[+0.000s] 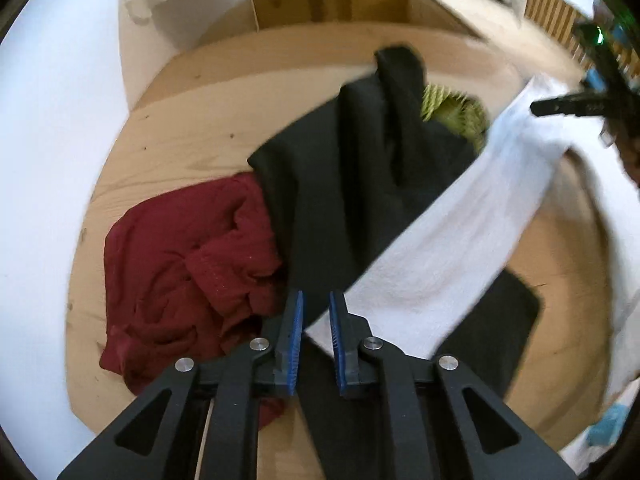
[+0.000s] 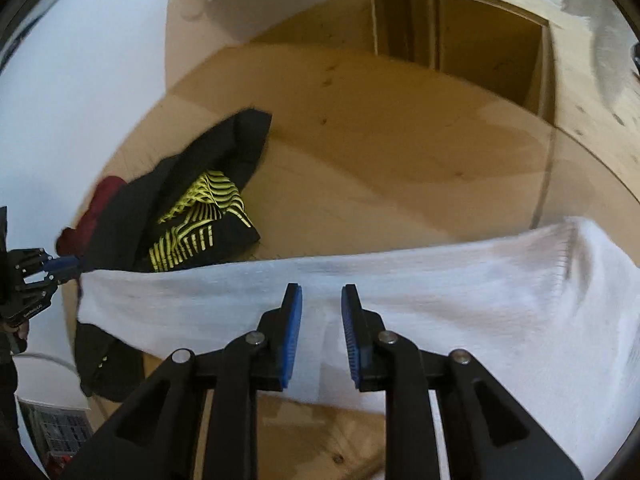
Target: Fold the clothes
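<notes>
Hovering left gripper (image 1: 316,316), right gripper (image 2: 321,312), white towel (image 2: 440,300) between

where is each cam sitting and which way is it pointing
Left wrist: on the left gripper, looking forward and down at the maroon garment, black garment and white towel; the right gripper shows far right.
Right wrist: on the right gripper, looking down across the towel; the left gripper shows far left.
Shared: towel, black garment, wooden table.
</notes>
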`<state>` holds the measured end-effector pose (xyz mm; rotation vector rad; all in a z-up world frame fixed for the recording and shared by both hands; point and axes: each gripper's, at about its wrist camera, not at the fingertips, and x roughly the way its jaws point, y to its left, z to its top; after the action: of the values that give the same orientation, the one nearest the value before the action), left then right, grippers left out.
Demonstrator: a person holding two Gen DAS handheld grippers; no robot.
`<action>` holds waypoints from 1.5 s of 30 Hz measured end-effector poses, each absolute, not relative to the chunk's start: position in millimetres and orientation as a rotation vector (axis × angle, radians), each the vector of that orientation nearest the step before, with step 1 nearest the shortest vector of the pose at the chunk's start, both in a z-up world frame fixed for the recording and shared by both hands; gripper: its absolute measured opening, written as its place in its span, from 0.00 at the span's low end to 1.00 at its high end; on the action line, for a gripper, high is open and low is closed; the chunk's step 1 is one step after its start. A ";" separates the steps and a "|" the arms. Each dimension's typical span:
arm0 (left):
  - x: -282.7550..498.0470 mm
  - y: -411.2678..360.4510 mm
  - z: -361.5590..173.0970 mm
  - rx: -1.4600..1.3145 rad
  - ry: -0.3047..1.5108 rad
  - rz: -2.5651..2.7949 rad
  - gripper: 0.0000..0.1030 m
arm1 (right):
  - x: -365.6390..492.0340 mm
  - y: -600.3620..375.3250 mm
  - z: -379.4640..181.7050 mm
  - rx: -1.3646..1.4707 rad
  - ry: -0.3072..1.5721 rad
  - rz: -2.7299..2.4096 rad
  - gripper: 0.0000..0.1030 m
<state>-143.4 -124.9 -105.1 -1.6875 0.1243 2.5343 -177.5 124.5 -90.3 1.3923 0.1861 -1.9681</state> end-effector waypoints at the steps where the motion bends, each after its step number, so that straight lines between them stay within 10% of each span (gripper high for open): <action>1: -140.5 -119.1 -102.4 -1.658 0.110 2.501 0.14 | -175.0 127.9 -92.0 1.397 0.205 -1.951 0.20; 21: -160.6 -112.2 -145.9 -1.783 0.438 2.362 0.45 | -173.9 215.4 -87.7 1.474 0.278 -2.052 0.22; 23: -161.3 -109.8 -149.4 -1.789 0.458 2.349 0.41 | -184.7 214.3 -100.6 1.496 0.244 -2.079 0.23; 26: -160.1 -108.9 -144.1 -1.783 0.453 2.350 0.06 | -207.2 234.8 -106.8 1.554 0.091 -2.128 0.23; 45: -161.4 -96.6 -95.5 -1.792 0.560 2.357 0.09 | -271.0 208.6 -133.3 1.678 0.036 -2.164 0.26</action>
<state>-161.4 -96.6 -95.5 -1.7924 0.5600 2.3568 -271.0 208.6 -133.3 1.6781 0.0364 -2.1640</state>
